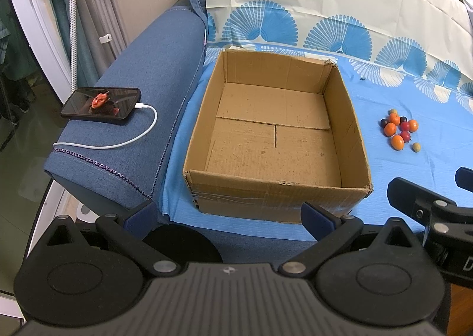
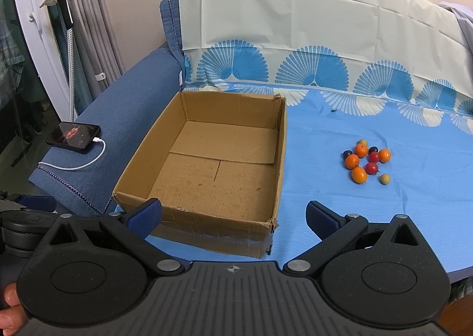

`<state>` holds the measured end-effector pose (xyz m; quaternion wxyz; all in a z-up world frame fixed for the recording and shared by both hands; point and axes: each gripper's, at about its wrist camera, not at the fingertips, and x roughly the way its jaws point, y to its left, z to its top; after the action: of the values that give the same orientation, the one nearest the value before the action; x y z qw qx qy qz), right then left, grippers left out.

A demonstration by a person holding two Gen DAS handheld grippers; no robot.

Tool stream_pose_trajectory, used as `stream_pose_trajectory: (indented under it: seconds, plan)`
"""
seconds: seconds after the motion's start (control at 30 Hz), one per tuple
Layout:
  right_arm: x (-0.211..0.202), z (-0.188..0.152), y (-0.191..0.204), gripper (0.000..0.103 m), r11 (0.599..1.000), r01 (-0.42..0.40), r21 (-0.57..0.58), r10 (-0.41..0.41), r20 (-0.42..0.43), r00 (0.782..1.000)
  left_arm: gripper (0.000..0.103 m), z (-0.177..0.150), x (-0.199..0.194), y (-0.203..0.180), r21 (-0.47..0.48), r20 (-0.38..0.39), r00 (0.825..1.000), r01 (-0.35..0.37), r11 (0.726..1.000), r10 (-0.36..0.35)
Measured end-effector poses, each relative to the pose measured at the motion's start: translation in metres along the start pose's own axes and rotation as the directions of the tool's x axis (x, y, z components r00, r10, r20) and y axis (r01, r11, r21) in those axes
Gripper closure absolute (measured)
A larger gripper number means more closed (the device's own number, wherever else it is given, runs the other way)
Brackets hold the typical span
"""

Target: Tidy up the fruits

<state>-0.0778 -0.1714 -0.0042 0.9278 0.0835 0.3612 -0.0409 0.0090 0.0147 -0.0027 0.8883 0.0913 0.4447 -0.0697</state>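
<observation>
The empty cardboard box (image 2: 207, 164) sits open-topped at twelve o'clock, ready to receive. The small fruits (image 2: 366, 161) cluster on the blue cloth (image 2: 384, 217) at two o'clock. The right gripper (image 2: 233, 219) and left gripper (image 1: 226, 213) hover spread wide, holding nothing.

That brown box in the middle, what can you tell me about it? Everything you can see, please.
The cardboard box is a plain brown corrugated carton, open at the top with no top flaps showing. It is empty: the bottom flaps show, with seams between them. Its rim is frayed at some corners, and clear tape runs along the near wall. It stands upright on the blue patterned cloth, its left side close to the sofa armrest. The small fruits lie apart, to its right. Neither gripper touches it.
</observation>
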Motion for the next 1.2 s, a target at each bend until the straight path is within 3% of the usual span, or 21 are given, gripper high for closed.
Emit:
stream_pose_trajectory:
  seconds: [0.7,0.97,1.2]
  plan:
    - [0.004,-0.007,-0.02,0.0,0.998,-0.022,0.051,0.021,0.005,1.0,0.0,0.002,0.001,-0.013,0.03,-0.011,1.0,-0.018,0.999,0.018]
    - [0.008,-0.014,-0.068,0.0,0.988,0.021,0.151,-0.029,0.054,0.998,0.0,0.008,0.013,-0.052,0.098,-0.048,0.999,-0.016,0.995,0.02]
    - [0.023,-0.026,-0.13,0.0,0.96,0.102,0.262,-0.114,0.031,0.993,0.0,0.017,0.031,-0.106,0.187,-0.081,0.997,0.014,0.982,0.001]
